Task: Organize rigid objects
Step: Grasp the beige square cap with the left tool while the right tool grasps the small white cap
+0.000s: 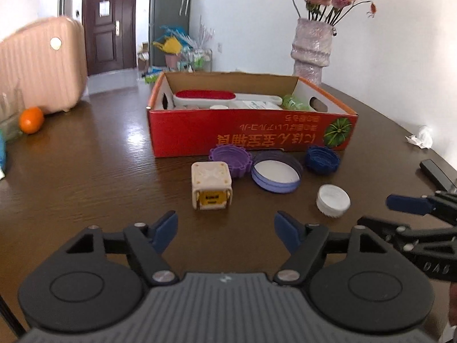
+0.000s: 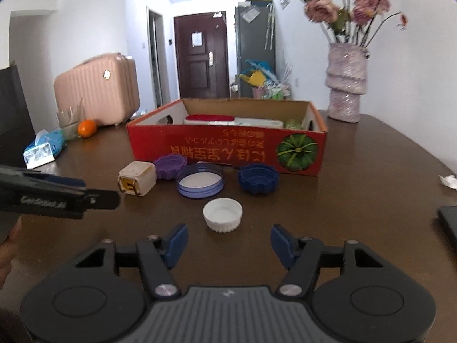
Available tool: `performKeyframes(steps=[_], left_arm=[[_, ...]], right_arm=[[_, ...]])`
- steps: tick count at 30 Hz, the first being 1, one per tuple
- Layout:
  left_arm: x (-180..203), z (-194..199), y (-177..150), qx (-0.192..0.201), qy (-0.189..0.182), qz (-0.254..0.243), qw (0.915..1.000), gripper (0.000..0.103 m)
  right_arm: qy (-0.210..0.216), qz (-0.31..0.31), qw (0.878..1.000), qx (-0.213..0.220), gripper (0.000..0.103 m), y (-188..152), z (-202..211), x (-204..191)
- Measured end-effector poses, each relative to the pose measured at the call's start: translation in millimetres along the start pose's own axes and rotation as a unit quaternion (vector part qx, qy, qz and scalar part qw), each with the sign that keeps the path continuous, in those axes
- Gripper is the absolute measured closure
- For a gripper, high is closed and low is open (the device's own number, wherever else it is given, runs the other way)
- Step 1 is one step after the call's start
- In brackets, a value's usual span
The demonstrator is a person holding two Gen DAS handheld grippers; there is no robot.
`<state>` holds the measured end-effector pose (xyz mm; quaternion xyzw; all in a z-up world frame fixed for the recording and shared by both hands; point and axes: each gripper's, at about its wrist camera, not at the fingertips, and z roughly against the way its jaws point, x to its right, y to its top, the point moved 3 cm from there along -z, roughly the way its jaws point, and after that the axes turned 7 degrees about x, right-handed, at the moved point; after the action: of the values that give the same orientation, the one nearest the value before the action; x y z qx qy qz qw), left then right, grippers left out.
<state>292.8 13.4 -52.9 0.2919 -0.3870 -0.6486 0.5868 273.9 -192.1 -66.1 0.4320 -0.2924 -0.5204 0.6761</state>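
The left gripper (image 1: 225, 230), jaws spread and empty, is facing the cream plastic cube (image 1: 211, 185) lying just ahead on the dark wooden table (image 1: 85, 177). The right gripper (image 2: 229, 244), likewise spread and empty, is lining up on the white ribbed plastic cap (image 2: 222, 214), its nearer target, before the red cardboard box (image 2: 225, 150).

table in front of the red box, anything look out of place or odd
Five small items lie loose on the table outside the red box: a cream cube, purple cap, wide lavender lid, blue cap and white cap, caps all open side up. Nothing spilled or broken.
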Motion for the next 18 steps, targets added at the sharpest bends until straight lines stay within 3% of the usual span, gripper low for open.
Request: performKeyframes(steps=[5, 10, 13, 18], left_arm=[[-6.2, -36.9, 11.6, -0.025, 0.002, 0.021, 0.9994, 0.041], [-8.2, -58.7, 17.1, -0.025, 0.015, 0.021, 0.9994, 0.051], [-10.4, -62.0, 15.2, -0.021, 0.024, 0.022, 0.9993, 0.061], [-8.0, -55.4, 11.3, -0.011, 0.028, 0.015, 0.9994, 0.064]], right_arm=[[0.007, 0.010, 1.000, -0.022, 0.045, 6.4, -31.2, -3.2], [0.013, 0.011, 1.000, -0.022, 0.051, 9.4, -44.8, -4.1], [0.011, 0.015, 0.999, -0.027, 0.062, 9.0, -50.6, -4.6], [0.014, 0.009, 1.000, -0.023, 0.063, 7.6, -49.5, -4.3]])
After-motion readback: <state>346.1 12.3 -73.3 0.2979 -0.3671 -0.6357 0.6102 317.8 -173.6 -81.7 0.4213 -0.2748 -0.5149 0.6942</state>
